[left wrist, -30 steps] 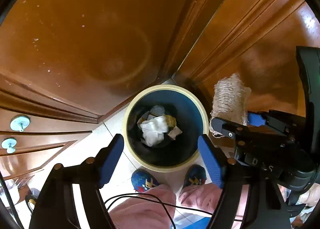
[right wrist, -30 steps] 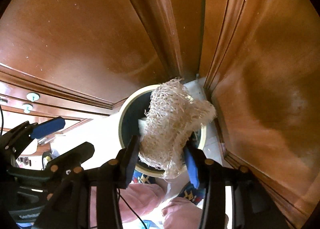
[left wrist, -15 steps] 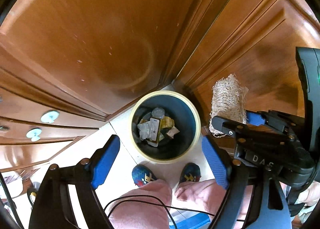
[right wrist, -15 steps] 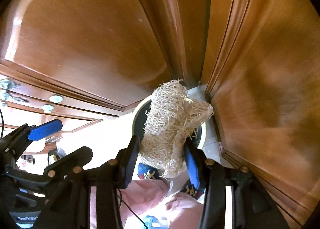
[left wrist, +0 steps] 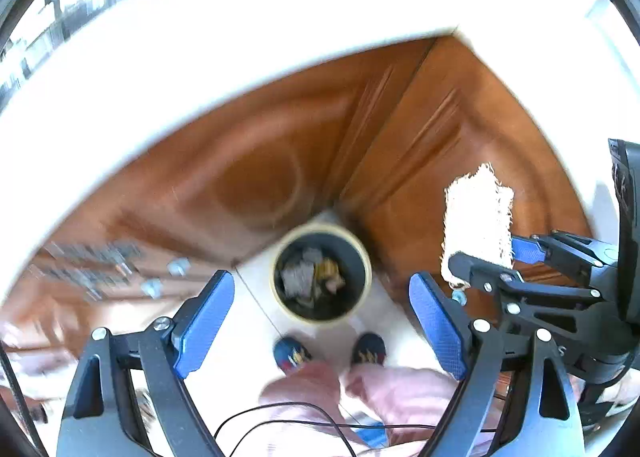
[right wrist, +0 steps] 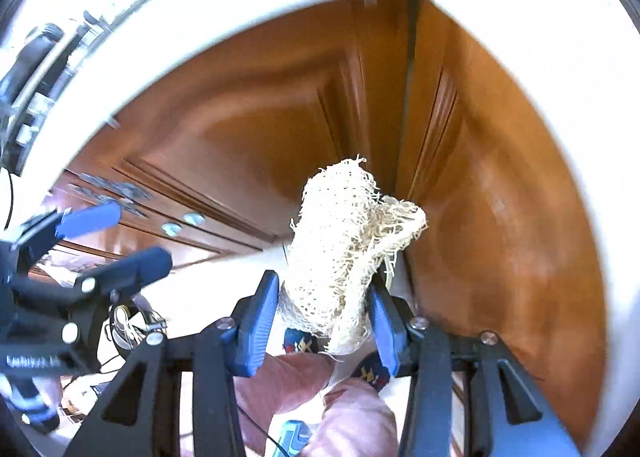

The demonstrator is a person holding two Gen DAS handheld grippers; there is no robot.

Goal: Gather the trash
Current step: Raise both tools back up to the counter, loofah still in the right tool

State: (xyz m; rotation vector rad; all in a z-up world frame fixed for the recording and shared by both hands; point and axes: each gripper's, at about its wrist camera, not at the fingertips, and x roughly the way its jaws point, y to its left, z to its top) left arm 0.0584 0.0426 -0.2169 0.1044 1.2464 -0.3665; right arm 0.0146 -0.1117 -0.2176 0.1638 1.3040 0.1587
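Now high over the trash bin point(left wrist: 322, 275): left gripper point(left wrist: 320, 321) spread wide, holding nothing, jaws just opened; right gripper point(right wrist: 320, 319) pinching the loofah point(right wrist: 344, 253), maybe to drop next.

Left gripper point(left wrist: 320, 317): pointing steeply down, jaws wide apart, just been opening, nothing between pads. Right gripper point(right wrist: 322, 317): pointing steeply down, jaws half-spread, blue pads point(right wrist: 256, 331) pressed on both sides of fibrous mesh wad point(right wrist: 344, 253). Grippers side by side, near each other.
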